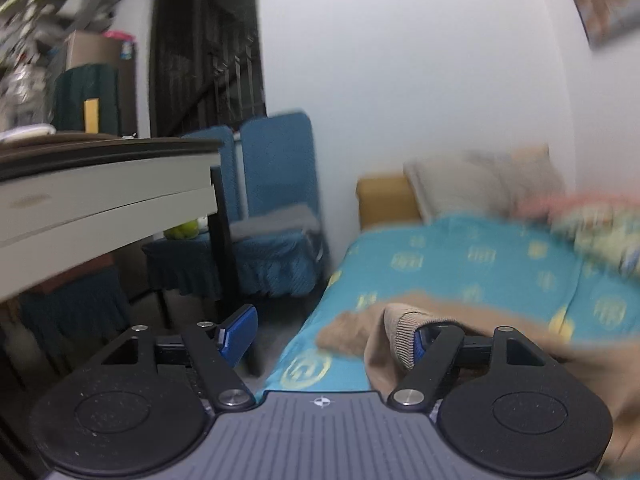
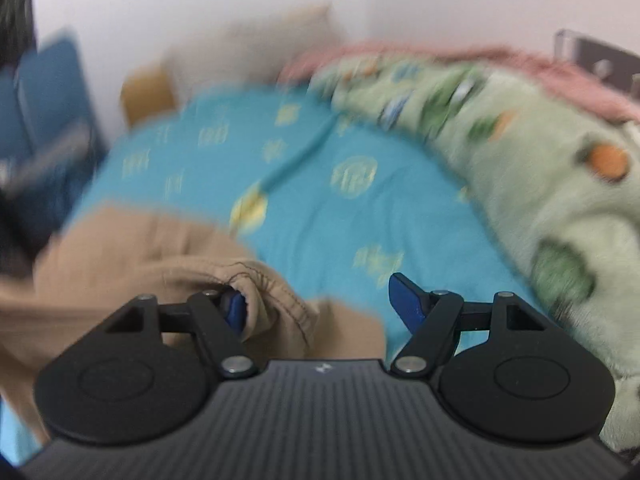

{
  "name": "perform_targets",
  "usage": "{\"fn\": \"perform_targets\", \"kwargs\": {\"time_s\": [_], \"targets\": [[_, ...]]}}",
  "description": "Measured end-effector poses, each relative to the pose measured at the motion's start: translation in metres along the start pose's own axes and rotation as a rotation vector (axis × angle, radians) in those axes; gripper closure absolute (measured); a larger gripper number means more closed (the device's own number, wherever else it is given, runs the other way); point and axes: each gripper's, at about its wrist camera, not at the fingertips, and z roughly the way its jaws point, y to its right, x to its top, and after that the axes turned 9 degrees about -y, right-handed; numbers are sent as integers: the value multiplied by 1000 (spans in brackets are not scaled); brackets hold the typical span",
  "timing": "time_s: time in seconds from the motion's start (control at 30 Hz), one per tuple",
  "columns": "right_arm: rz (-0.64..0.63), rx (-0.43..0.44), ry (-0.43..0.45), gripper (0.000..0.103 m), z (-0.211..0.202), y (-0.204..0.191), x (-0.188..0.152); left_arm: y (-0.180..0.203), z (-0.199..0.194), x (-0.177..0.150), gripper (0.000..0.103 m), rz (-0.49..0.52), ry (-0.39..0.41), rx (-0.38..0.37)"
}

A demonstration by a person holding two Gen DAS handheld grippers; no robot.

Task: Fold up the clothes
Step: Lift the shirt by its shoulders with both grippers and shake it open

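So, left gripper (image 1: pixel 328 334): jaws wide, tan garment's (image 1: pixel 400 344) ribbed cuff draped over right finger;
right gripper (image 2: pixel 320 304): released, garment by left finger;
bedsheet (image 2: pixel 320 200): teal, underneath

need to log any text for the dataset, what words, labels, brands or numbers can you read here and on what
No readable words or numbers in either view.
Gripper body: a small round crosshair mark, a symbol, no letters.
Teal bedsheet: yellow round emblems, too blurred to read.
Cardboard box on the far shelf: print too blurred to read.
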Motion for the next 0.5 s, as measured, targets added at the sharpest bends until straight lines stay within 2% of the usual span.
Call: {"fn": "perform_targets", "kwargs": {"time_s": [0.07, 0.13, 0.2, 0.27, 0.37, 0.43, 0.5], "targets": [[27, -3, 107, 30, -14, 7, 7, 10, 9, -8, 27, 51, -109, -36], [41, -9, 171, 30, -24, 11, 9, 16, 15, -15, 24, 94, -225, -82], [56, 12, 175, 30, -32, 14, 13, 11, 8, -19, 22, 60, -250, -91], [70, 58, 197, 30, -44, 18, 17, 1, -2, -18, 18, -9, -237, -90], [53, 111, 219, 30, -65, 17, 27, -33, -22, -10, 18, -217, -166, -106], [31, 152, 225, 30, -82, 15, 37, -57, -45, 3, 17, -345, -71, -123], [17, 192, 280, 30, -111, 11, 49, -74, -76, 17, 17, -407, 28, -119]]}}
